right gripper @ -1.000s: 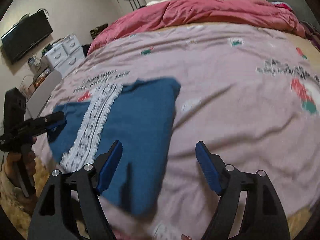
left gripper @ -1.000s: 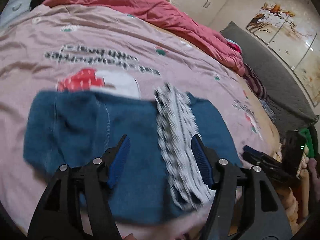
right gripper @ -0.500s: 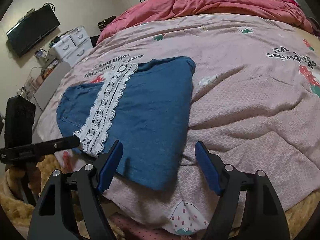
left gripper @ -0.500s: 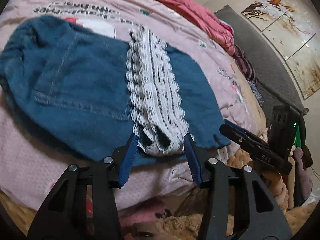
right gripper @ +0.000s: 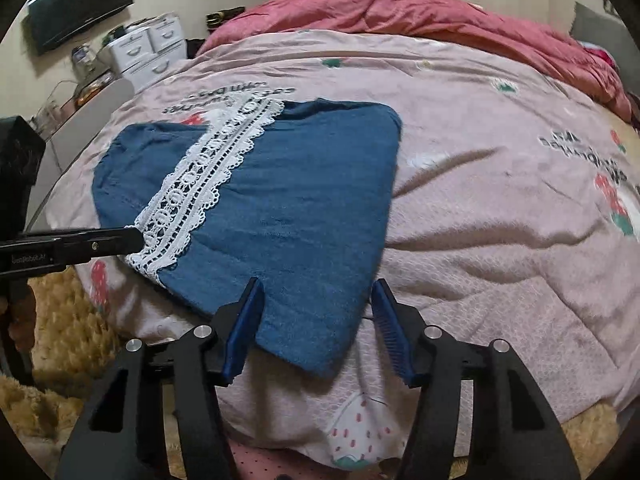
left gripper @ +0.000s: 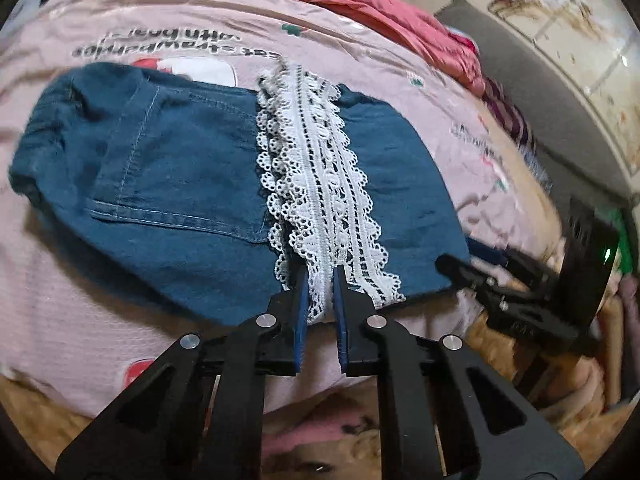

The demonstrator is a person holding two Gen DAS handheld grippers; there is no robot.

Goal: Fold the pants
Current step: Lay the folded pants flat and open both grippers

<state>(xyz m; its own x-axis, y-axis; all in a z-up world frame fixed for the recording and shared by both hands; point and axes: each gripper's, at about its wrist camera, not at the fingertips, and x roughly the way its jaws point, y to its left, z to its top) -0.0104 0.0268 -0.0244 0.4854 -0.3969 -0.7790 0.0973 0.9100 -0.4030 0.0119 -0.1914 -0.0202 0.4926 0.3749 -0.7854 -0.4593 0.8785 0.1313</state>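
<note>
Blue denim pants point(left gripper: 188, 184) with a white lace hem band point(left gripper: 320, 184) lie folded on the pink bedspread point(left gripper: 224, 28). My left gripper point(left gripper: 319, 280) is shut on the near end of the lace band at the bed's front edge. It also shows in the right wrist view point(right gripper: 132, 238), at the lace band point(right gripper: 200, 184). My right gripper point(right gripper: 318, 300) is open, its blue pads on either side of the near corner of the denim point(right gripper: 304, 220). The right gripper shows in the left wrist view point(left gripper: 460, 268) at the denim's right corner.
A crumpled red quilt point(right gripper: 420, 16) lies along the far side of the bed. White drawers point(right gripper: 148, 48) and a wall TV point(right gripper: 76, 4) stand at the left. A tan shaggy rug point(right gripper: 68, 320) covers the floor below the bed edge. A grey couch point(left gripper: 560, 92) is at the right.
My left gripper has closed on the near end of the lace band. My right gripper has moved in so its open pads straddle the denim's near corner.
</note>
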